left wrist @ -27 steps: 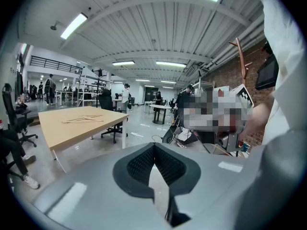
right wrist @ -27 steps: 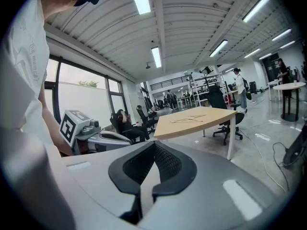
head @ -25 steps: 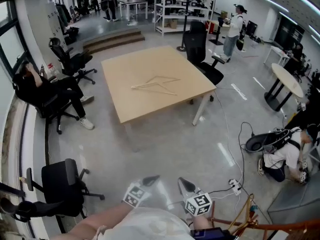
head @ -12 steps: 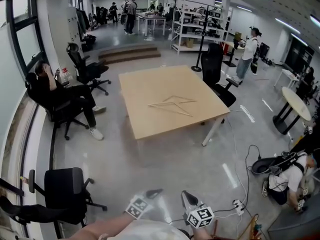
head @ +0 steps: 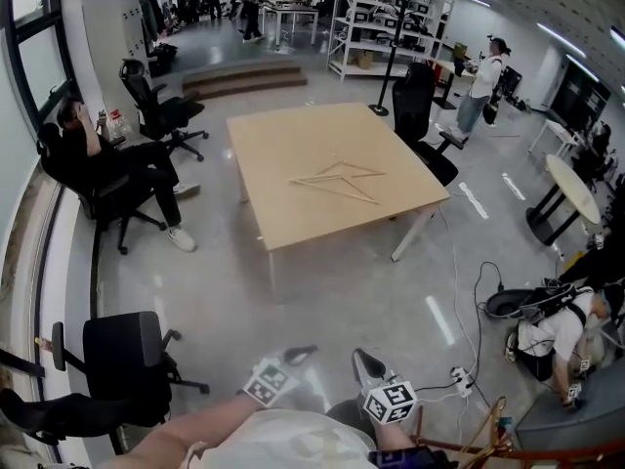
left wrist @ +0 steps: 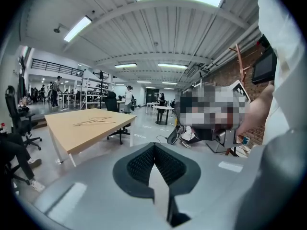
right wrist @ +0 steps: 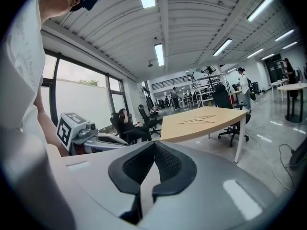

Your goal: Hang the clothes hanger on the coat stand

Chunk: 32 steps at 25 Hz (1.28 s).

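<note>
Left claw (head: pixel 296 353) and right claw (head: pixel 362 362): both closed, jaws together, nothing gripped.
Held low and side by side at bottom of head view, pointing toward tabletop (head: pixel 293 135). Clothes hanger (head: pixel 337 179) lying flat near middle of tabletop, well apart from both claws, grey floor (head: pixel 332 291) between. Black office chair (head: pixel 415 115) at far right edge.

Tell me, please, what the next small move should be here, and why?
Probably step closer to the table. The clothes hanger lies flat on it, well beyond the left gripper and right gripper, which are both shut, empty and held low near the person's body, so nothing can be grasped from here.
</note>
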Each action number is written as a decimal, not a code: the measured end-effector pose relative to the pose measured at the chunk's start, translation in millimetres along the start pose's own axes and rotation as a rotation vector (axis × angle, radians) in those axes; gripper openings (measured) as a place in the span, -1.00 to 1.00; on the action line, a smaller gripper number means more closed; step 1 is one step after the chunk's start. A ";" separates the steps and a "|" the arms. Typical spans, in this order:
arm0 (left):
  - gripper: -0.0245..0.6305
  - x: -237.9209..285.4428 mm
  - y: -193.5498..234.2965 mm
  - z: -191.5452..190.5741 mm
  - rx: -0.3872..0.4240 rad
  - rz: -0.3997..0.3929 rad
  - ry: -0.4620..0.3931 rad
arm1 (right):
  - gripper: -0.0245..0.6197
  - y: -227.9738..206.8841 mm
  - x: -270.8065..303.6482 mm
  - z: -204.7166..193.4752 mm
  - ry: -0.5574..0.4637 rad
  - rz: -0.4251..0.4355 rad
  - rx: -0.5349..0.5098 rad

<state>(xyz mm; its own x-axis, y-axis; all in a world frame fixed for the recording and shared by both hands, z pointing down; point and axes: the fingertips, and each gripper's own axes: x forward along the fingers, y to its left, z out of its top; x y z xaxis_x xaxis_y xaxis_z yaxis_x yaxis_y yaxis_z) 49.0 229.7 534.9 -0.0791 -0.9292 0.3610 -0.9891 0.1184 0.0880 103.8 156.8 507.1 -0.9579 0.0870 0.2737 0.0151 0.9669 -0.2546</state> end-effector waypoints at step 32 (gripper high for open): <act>-0.92 147.3 142.9 84.9 -0.052 0.202 -0.013 | -0.88 -165.0 147.5 83.1 0.007 0.157 -0.019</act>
<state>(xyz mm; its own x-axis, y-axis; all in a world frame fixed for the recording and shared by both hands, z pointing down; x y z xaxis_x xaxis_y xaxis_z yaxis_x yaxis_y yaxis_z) -114.6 80.0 521.8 -0.2772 -0.8892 0.3640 -0.9452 0.3204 0.0630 -63.8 -9.8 512.4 -0.9411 0.2392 0.2388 0.1700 0.9457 -0.2771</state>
